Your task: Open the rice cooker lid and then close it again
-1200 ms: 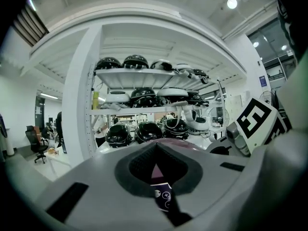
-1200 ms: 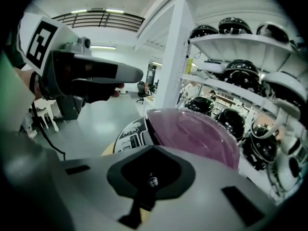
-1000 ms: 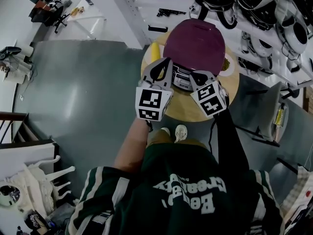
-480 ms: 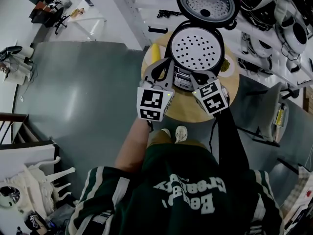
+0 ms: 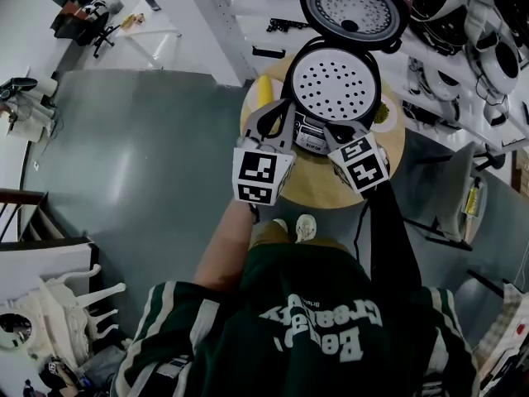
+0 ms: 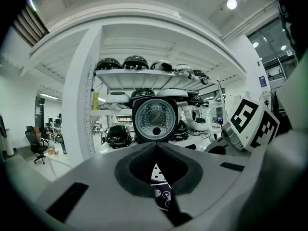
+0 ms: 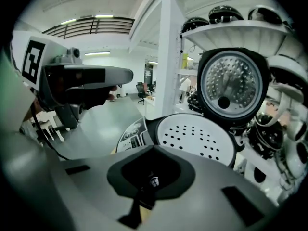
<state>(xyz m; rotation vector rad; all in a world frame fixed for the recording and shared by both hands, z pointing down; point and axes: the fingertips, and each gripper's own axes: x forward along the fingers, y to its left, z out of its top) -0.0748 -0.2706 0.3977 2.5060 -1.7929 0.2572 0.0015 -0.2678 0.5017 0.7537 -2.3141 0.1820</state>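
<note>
Floor [image 5: 140,155]: grey, fills the left of the head view.
Yellow thing [image 5: 261,89]: on the table's left edge, just beside the cooker; too small to name.
Left gripper [image 5: 283,108]: jaws pressed together with nothing between them. The tips are at the cooker's front left and point nearly level toward the raised lid. I cannot tell whether they touch the cooker.
Table [image 5: 318,190]: round and wooden, with the cooker on its far half.
Cooker [image 5: 333,77]: upright on the table and open. A white perforated tray lies across its mouth.
Panel [image 5: 308,135]: on the cooker's front, between the two grippers.
Lid [image 5: 355,7]: swung up and back on its hinge, standing near upright. Its dimpled metal inside faces the person.
Right gripper [image 5: 326,129]: jaws closed tight and empty. It tilts down over the panel's right side, near the left gripper.
Shelves [image 5: 463,31]: behind and right of the table, full of round dark and white appliances.
</note>
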